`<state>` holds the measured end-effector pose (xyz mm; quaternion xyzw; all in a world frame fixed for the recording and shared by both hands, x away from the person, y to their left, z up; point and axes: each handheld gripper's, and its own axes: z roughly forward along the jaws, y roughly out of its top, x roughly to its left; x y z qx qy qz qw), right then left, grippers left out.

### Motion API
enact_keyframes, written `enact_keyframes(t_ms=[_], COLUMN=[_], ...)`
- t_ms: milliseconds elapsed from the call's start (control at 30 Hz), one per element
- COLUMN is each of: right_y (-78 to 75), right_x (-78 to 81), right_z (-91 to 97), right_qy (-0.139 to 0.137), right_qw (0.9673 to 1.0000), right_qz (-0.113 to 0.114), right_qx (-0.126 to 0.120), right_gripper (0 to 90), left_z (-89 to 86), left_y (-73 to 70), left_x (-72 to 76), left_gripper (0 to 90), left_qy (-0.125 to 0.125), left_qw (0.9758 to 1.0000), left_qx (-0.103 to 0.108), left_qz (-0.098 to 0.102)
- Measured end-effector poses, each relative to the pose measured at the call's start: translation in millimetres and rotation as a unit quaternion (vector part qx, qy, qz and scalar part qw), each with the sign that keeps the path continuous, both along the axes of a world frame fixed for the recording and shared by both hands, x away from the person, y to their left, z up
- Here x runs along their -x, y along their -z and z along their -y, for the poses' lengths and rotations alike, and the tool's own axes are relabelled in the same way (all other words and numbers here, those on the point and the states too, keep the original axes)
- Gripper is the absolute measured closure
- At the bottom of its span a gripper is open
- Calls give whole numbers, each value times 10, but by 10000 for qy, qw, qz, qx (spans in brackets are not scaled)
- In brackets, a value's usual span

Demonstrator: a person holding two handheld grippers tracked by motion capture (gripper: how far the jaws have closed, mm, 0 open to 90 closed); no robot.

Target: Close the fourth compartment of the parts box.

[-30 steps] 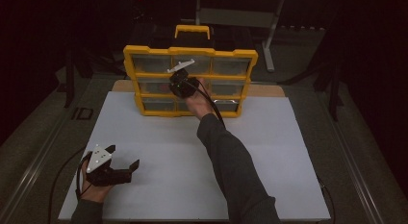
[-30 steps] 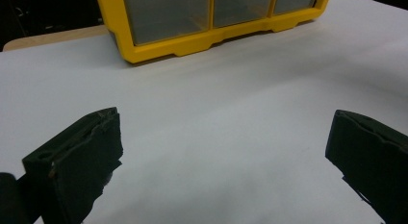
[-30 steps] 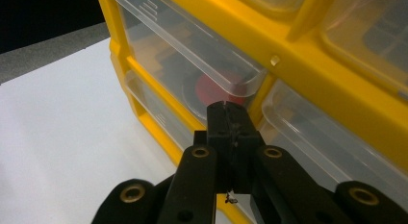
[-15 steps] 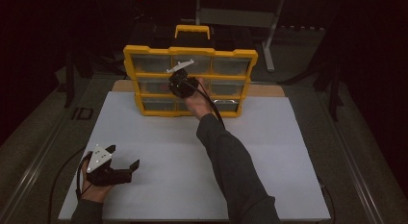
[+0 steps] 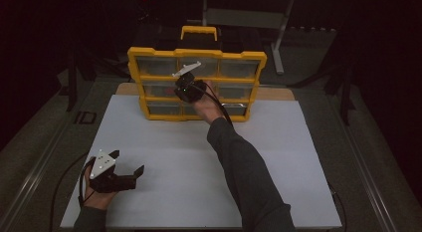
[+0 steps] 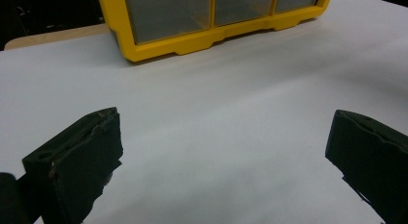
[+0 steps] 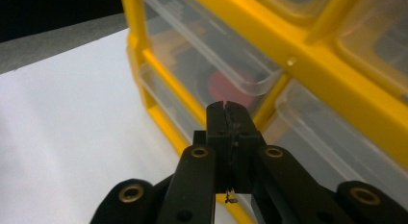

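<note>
Your right gripper (image 7: 225, 105) is pressed together with nothing between its jaws, its tips just at the lip of a clear drawer (image 7: 211, 56) in the middle row of the yellow organizer (image 5: 196, 85); the organizer stands upright at the table's (image 5: 199, 157) far edge. Your left gripper (image 6: 226, 152) is spread wide and empty over the white table, near the front left corner, well apart from the organizer.

White table top (image 5: 199, 162) bearing a yellow drawer organizer (image 5: 196, 54), seemingly upright.

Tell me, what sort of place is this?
Probably a workshop or lab test bench: a yellow drawer organizer stands on a white table in a dark room, with a metal stand behind.
</note>
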<state>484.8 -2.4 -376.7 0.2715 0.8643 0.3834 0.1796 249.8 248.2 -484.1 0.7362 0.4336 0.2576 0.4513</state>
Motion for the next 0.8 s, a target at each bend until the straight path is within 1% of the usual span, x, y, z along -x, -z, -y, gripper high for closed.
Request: enact_keyframes(t_ms=[67, 100, 167, 267, 333, 400, 433, 467, 500, 533, 600, 633, 733, 767, 800], right_y=[-8, -22, -36, -50, -57, -55, -52, -52, -46, -40, -36, -33, -33, -33, -44], right_x=[19, 55, 92, 150, 183, 218, 241, 241, 264, 312, 368, 389, 485, 485, 564], right_z=[-3, 0, -2, 0, 12, 28, 37, 37, 47, 78, 112, 135, 207, 207, 267], right_qy=[-35, -130, -218, -333, -390, -431, -437, -437, -448, -499, -516, -577, -636, -636, -631], right_qw=[10000, 9999, 9997, 9993, 9991, 9989, 9988, 9988, 9987, 9983, 9981, 9978, 9974, 9974, 9975], right_qz=[-15, -7, -17, 13, 2, -90, -118, -118, -79, -92, -99, -67, -5, -5, 40], right_qx=[15, 59, 102, 166, 158, 130, 172, 172, 213, 279, 308, 326, 353, 353, 323], right_gripper=[857, 834, 785, 652, 521, 396, 340, 340, 305, 246, 229, 224, 206, 206, 187], left_z=[1, 1, 2, 2, 1, 2, 3, 3, 4, 4, 5, 6, 12, 12, 14], left_y=[0, -1, -1, 1, 0, 1, 1, 1, 1, 0, 0, -1, -1, -1, -1], left_x=[1, 3, 5, 8, 11, 12, 12, 12, 13, 13, 13, 12, 12, 12, 15], left_gripper=[0, 0, 0, 0, 0, 0, 0, 0, 0, 0, 0, 0, 0, 0, 0], left_qy=[4, 6, 2, -9, -1, 0, 4, 4, 8, 10, 9, 9, 8, 8, 14], left_qw=[10000, 10000, 10000, 10000, 10000, 10000, 10000, 10000, 10000, 10000, 10000, 10000, 10000, 10000, 10000], left_qx=[-8, -17, -15, -1, -14, -15, -20, -20, -23, -20, -17, -17, -19, -19, -23], left_qz=[2, 1, 0, -2, -2, 0, -4, -4, -2, 1, 1, -3, 0, 0, 4])
